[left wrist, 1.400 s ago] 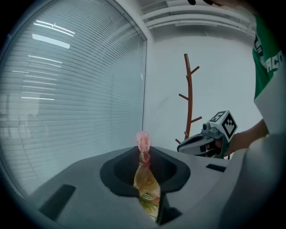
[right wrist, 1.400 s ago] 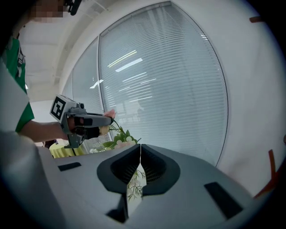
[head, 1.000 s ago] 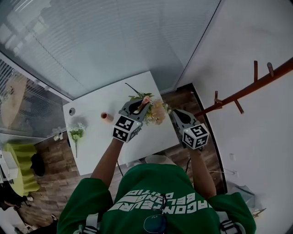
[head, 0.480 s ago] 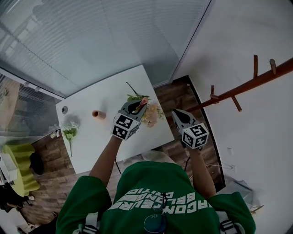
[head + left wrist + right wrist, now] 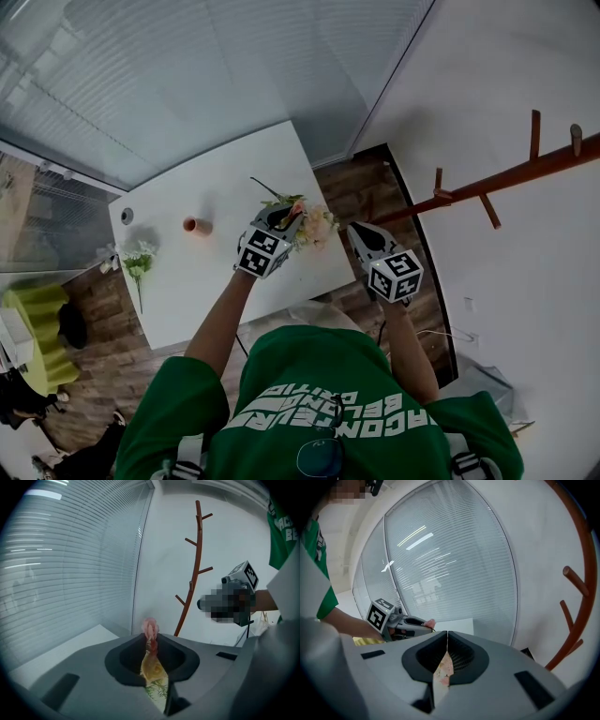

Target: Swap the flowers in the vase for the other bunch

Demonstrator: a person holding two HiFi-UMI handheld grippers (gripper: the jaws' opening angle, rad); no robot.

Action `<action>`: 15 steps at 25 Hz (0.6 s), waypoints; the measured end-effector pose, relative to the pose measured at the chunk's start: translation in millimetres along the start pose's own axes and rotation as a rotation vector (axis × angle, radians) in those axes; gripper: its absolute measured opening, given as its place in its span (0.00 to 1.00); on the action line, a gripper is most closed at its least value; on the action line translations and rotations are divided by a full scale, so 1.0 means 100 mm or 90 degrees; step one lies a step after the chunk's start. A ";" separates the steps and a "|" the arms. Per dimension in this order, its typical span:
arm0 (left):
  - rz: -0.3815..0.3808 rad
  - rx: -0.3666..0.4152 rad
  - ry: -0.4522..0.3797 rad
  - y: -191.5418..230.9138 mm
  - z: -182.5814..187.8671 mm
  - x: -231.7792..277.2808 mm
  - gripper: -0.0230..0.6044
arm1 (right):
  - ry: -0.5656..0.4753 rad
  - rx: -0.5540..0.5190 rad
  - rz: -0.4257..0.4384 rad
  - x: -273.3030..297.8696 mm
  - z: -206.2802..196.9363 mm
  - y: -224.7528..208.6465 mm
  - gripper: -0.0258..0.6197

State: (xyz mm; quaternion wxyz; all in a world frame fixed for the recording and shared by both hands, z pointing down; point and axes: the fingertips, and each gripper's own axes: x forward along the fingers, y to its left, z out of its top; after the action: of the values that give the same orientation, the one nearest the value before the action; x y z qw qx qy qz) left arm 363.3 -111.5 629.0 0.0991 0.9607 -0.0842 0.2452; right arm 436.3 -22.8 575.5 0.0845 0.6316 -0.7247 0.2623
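Observation:
My left gripper (image 5: 285, 216) is shut on a bunch of pink and peach flowers (image 5: 315, 225), held over the right end of the white table (image 5: 225, 178); its dark stem end points toward the window. In the left gripper view a pink bloom (image 5: 150, 627) sticks up between the closed jaws of that gripper (image 5: 151, 638). A small orange vase (image 5: 191, 225) stands mid-table with no flowers in it. A white and green bunch (image 5: 138, 262) lies near the table's left edge. My right gripper (image 5: 357, 229) hangs shut and empty beside the table's right edge, and its jaw tips (image 5: 447, 636) meet.
A reddish-brown coat stand (image 5: 506, 173) rises at the right over the wooden floor. A small round object (image 5: 127, 216) sits at the table's far left corner. Blinds cover the glass wall (image 5: 187, 75) behind the table. A yellow-green seat (image 5: 37, 328) stands at the left.
The left gripper has sunk toward the table with the pink bunch still in it. The right gripper has dropped slightly and stays shut.

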 end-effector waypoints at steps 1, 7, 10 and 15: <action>0.000 -0.003 0.006 0.00 -0.05 0.03 0.14 | 0.002 0.001 0.001 0.00 -0.02 0.00 0.06; 0.005 -0.026 0.039 0.02 -0.36 0.17 0.14 | 0.014 0.010 0.002 0.01 -0.13 -0.03 0.06; 0.003 -0.034 0.058 -0.01 -0.50 0.22 0.14 | 0.021 0.012 0.002 0.02 -0.17 -0.03 0.06; 0.008 -0.034 0.104 -0.06 -0.74 0.28 0.15 | 0.029 0.014 0.001 0.03 -0.22 -0.04 0.06</action>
State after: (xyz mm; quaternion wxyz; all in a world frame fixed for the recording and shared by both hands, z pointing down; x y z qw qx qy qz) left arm 355.5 -91.5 705.7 0.1298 0.9339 -0.0886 0.3212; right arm 435.0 -14.6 596.9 0.0938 0.6256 -0.7203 0.2846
